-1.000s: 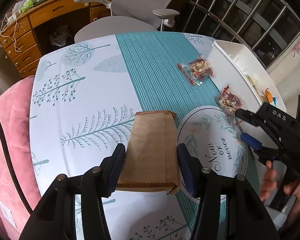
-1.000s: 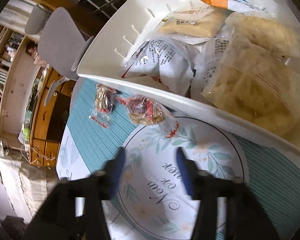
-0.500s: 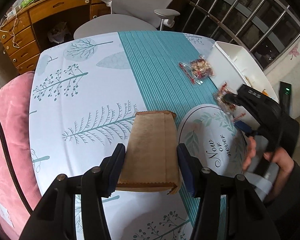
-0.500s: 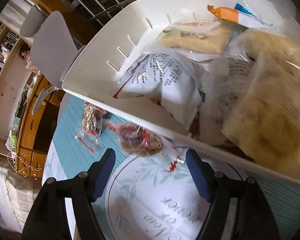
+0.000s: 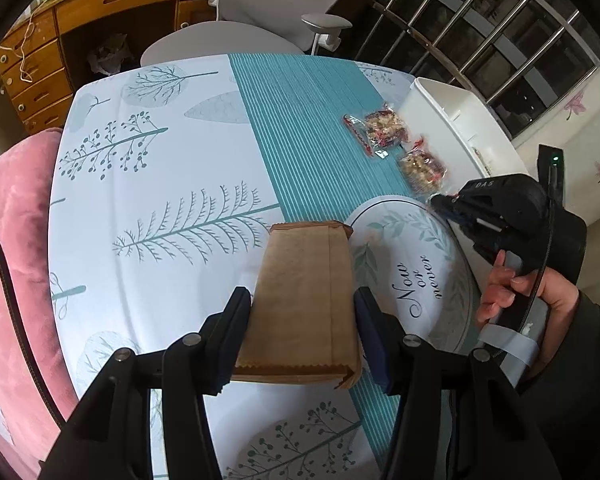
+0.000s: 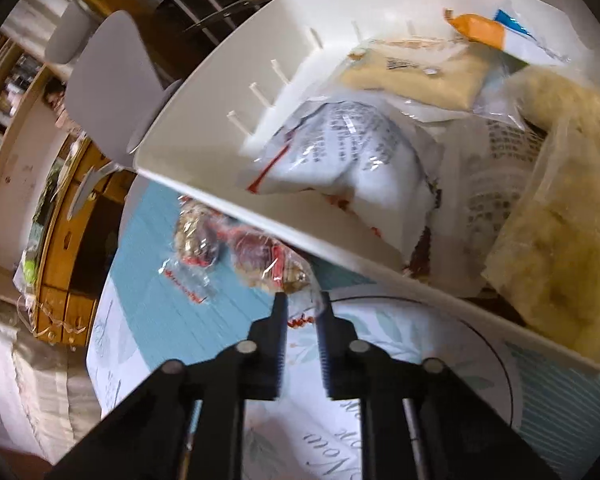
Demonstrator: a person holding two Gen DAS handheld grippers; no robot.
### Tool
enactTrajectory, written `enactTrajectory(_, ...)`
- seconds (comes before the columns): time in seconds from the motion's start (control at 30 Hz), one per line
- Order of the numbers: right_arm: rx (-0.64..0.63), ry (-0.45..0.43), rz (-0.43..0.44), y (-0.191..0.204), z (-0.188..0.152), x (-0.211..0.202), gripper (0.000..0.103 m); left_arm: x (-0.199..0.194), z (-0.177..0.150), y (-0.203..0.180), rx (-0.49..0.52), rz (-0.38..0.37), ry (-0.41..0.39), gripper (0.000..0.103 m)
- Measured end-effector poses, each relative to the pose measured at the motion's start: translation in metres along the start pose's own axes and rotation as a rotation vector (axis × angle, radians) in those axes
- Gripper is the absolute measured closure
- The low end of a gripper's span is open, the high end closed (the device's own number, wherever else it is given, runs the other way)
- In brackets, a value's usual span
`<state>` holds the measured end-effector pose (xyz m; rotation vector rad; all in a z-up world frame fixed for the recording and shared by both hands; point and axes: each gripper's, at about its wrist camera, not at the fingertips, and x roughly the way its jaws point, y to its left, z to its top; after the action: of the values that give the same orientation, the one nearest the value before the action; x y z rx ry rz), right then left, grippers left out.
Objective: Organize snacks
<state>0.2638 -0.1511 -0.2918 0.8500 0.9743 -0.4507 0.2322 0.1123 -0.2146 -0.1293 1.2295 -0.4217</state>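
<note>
Bench (image 5: 148, 184): we hold paper bag (image 5: 304, 300) in left gripper (image 5: 300, 332); right gripper (image 6: 302, 312) just closed, pinching snack packet's (image 6: 272, 260) near edge, bin (image 6: 204, 136) directly beyond.

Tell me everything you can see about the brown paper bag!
The brown paper bag is plain kraft paper, folded flat, with a lengthwise seam and a zigzag-cut near edge. It lies on the table's patterned cloth, partly over the teal stripe. The left gripper has a finger on each long side, seemingly pressing on its edges.
</note>
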Motion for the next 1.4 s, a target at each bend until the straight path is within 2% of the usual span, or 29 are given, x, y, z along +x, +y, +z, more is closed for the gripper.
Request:
enactTrajectory(0.23,-0.056,0.041,0.012,0.001,-0.009,-0.014,0.103,-0.015,-0.004,0.000,-0.033,-0.008,-0.018,0.051)
enactTrajectory(0.5,-0.107,0.143,0.063,0.004,-0.025,-0.040,0.103,-0.039,-0.009,-0.002,-0.089,-0.017,-0.054,0.051)
enactTrajectory(0.63,-0.153,0.177,0.114,0.007,-0.029,-0.060,0.103,-0.052,-0.011,-0.008,-0.120,-0.006,-0.084,0.051)
enactTrajectory(0.8,-0.223,0.165,0.186,0.009,-0.031,-0.095,0.103,-0.065,-0.010,-0.020,-0.140,-0.010,-0.115,0.051)
enactTrajectory(0.93,-0.294,0.132,0.229,0.009,-0.023,-0.121,0.103,-0.076,-0.005,-0.039,-0.133,0.018,-0.128,0.051)
enactTrajectory(1.07,-0.339,0.117,0.256,0.004,-0.007,-0.144,0.103,-0.093,-0.002,-0.060,-0.173,-0.010,-0.186,0.051)
enactTrajectory(1.4,-0.496,0.046,0.301,-0.017,0.055,-0.189,0.103,-0.114,0.007,-0.151,-0.190,-0.002,-0.310,0.051)
